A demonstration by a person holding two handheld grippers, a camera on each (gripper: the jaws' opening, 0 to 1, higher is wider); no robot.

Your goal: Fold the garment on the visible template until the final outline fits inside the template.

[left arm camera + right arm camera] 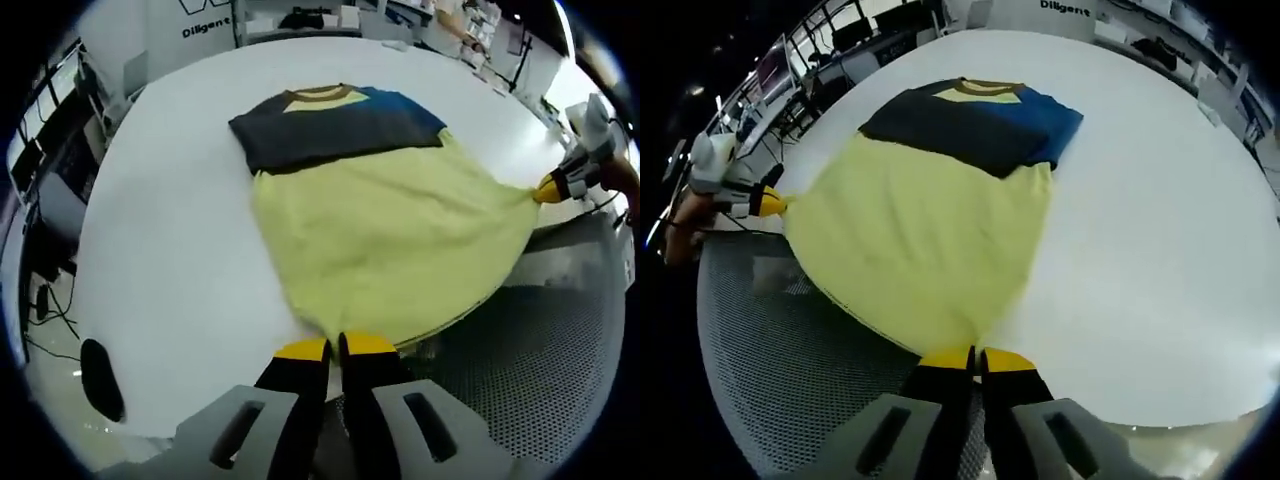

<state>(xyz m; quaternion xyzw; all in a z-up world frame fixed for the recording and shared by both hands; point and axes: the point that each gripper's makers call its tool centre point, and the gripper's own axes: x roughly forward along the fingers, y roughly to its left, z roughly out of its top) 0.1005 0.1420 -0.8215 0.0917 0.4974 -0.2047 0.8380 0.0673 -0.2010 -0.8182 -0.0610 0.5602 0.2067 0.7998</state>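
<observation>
The left gripper [335,347] has two black jaws capped with yellow tips, rising from a pale grey moulded base with two slanted slots cut into it. The right gripper [975,358] is built the same way: black jaws, yellow tips, grey slotted base. Seen from the other side, beside the yellow shirt hem, each gripper shows a yellow tip with a black band behind it and a light grey body, held by a hand [622,172].
</observation>
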